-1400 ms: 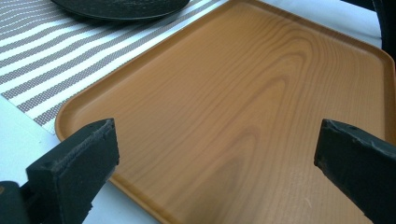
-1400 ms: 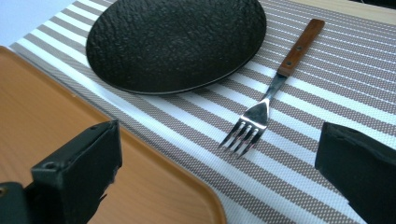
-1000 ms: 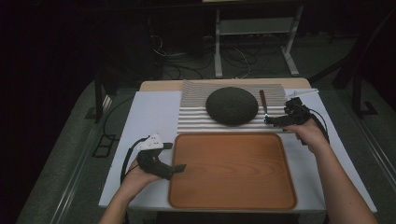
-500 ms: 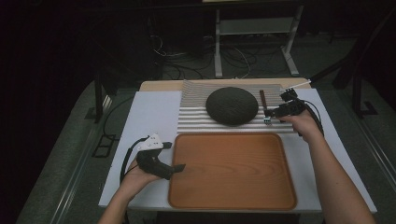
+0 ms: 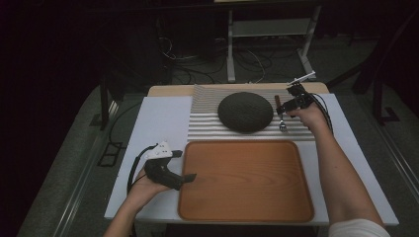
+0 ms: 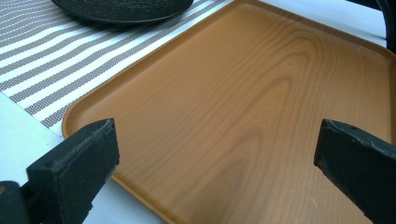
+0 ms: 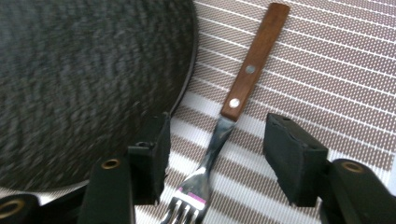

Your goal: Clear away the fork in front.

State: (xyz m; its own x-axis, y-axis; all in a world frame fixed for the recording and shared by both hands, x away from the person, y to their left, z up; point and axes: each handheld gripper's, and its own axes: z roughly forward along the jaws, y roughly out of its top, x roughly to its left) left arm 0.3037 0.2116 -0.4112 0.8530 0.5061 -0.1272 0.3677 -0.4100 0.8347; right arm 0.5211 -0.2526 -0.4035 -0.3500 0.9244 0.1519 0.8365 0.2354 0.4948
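A fork point(image 5: 282, 120) with a brown wooden handle lies on the striped placemat point(image 5: 207, 123), just right of a round black plate point(image 5: 245, 112). My right gripper point(image 5: 288, 105) hovers over it. In the right gripper view its jaws straddle the fork's point(image 7: 243, 79) metal neck, with gaps on both sides. The right gripper point(image 7: 215, 140) has just been closing, and the pads do not touch the fork. The plate point(image 7: 84, 84) lies close beside the left jaw. My left gripper point(image 5: 190, 177) rests open at the left edge of the wooden tray point(image 5: 197, 148), nothing between its jaws point(image 6: 215, 154).
The tray point(image 6: 233, 116) is bare and lies in front of the placemat on a white table top point(image 5: 158, 123). Cables trail from both grippers. Behind the table the floor is dark, with a metal stand and loose wires.
My right hand has moved left and farther back over the fork, and its jaws have narrowed around the fork's neck. The left hand has stayed put.
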